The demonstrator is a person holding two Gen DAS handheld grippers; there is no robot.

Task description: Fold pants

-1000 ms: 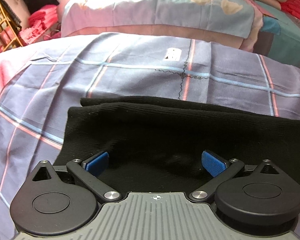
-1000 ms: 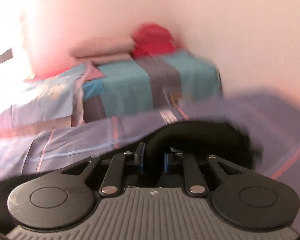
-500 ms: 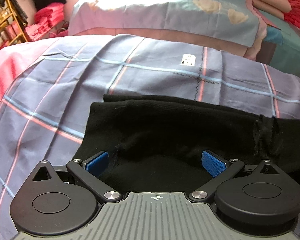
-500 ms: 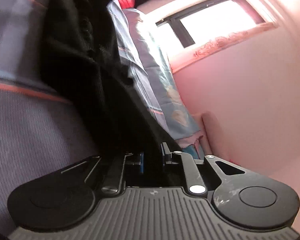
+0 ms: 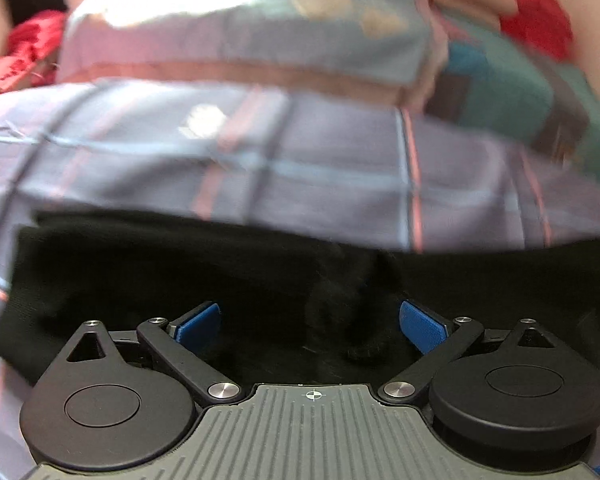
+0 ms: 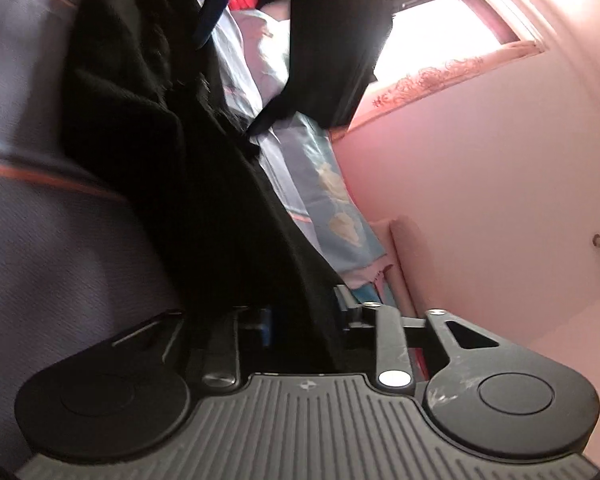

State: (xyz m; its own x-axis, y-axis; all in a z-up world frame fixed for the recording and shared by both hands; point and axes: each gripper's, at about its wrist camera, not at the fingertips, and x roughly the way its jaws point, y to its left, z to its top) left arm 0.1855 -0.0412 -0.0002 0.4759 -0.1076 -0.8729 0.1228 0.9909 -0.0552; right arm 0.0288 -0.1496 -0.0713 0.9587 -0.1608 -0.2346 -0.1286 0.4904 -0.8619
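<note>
Two views, black pants on checked sheet, window only rightward

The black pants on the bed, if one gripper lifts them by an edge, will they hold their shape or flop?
Probably flop: the black pants lie in soft, rumpled folds on the plaid bedsheet. The knit looks fuzzy rather than slick, so it likely grips the pads well.

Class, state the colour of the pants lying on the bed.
Black. The pants show best in the left wrist view, lying on the plaid bedsheet.
</note>
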